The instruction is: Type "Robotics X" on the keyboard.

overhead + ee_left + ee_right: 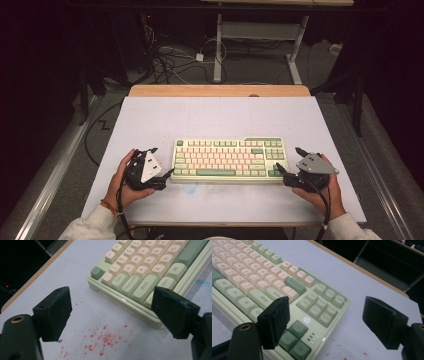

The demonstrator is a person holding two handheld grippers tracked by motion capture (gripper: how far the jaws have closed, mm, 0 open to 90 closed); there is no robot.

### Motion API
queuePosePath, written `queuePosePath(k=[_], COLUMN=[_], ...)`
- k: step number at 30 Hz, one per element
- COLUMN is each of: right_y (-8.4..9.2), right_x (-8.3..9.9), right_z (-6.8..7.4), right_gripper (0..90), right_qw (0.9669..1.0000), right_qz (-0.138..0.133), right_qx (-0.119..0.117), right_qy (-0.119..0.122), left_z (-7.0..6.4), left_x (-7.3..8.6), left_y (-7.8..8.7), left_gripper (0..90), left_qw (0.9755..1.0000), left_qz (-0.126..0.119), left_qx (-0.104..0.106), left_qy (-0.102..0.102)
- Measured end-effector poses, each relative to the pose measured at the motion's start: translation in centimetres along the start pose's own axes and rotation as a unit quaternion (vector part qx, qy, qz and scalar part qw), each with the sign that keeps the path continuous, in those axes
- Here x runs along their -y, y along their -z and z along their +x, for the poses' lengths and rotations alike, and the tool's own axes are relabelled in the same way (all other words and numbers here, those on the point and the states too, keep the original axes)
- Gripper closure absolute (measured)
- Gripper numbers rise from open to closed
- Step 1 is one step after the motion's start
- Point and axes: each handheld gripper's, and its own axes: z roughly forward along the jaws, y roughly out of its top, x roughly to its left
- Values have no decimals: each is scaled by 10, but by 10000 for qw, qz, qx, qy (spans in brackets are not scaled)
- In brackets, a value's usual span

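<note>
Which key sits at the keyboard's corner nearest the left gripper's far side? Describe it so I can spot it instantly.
Start at the keyboard on the pale table, then go to its far-left corner in the left gripper view. There sits one square dark green key, set slightly apart; its neighbours are cream or lighter green.

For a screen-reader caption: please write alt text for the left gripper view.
The left gripper, jaws wide open, points at the near left corner of a pale green keyboard with cream and green keys. One jaw hangs over the keyboard's front edge, the other over the grey table, which is speckled with red marks.
</note>
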Motion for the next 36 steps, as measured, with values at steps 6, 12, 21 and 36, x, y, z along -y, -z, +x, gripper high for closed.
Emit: queuePosePath(k=[6, 12, 21, 36], right_y=[5, 10, 9, 10], right_x=[10, 22, 27, 26], right_z=[-3, -6, -2, 4], right_gripper=[217, 195, 192, 186], right_qw=[9999, 9992, 9991, 9993], right_qz=[15, 108, 170, 180], right_qx=[85, 142, 84, 118], right_qy=[-114, -367, -380, -297], left_z=[2, 1, -1, -3], left_x=[13, 30, 34, 34], left_y=[-1, 1, 5, 6], left_gripper=[160, 161, 160, 160], left_qw=[9998, 9989, 9987, 9990], left_qz=[146, 399, 423, 399], left_qx=[9, 75, 59, 63], left_qy=[116, 222, 273, 166])
